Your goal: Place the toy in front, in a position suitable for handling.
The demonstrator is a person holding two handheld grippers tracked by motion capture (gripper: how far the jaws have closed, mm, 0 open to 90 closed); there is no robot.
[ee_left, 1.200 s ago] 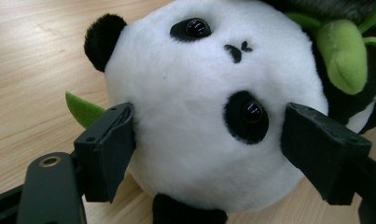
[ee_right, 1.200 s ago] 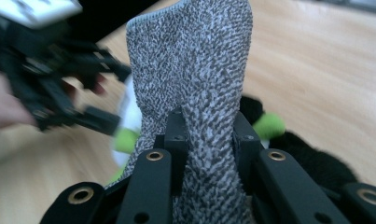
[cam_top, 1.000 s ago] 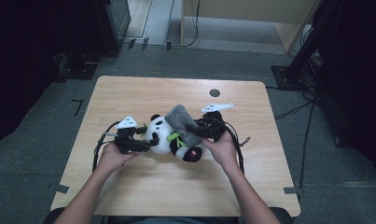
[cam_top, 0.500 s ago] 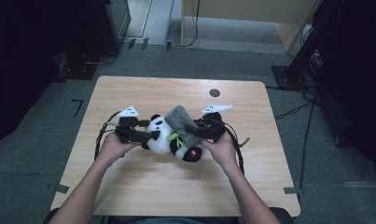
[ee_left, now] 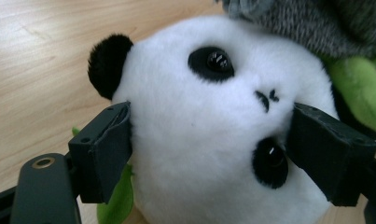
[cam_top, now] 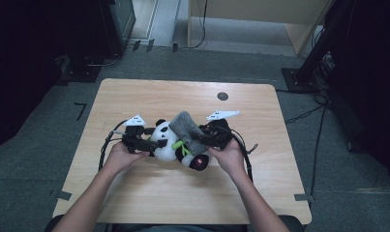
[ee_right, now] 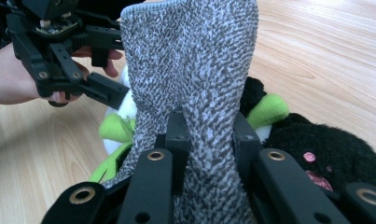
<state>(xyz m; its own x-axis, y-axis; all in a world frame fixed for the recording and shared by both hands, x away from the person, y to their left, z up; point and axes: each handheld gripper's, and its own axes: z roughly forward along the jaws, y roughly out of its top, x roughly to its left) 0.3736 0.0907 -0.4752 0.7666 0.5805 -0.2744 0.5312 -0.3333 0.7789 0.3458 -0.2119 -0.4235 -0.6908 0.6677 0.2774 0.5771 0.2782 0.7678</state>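
**Panda toy flanked by one gripper, grey sock pinched by the other**

A stuffed panda lies a little below the middle of the high view, on a pale wooden table. A grey knitted sock slants across the toy, its open end pointing toward the upper left of that frame.

The left gripper sits just left of the panda's white head. In the left gripper view its jaws stand spread wide, one on each side of the head: the left one touches the cheek below the black ear, the right one sits against the fur beside the lower eye patch. They have just been opening further, with the head between them. Whether they press into the plush I cannot tell.

The right gripper sits just right of the toy. In the right gripper view its jaws are pressed together on the sock, which rises from between them toward the top of the frame. A green plush piece shows at centre right, with black fur at lower right.
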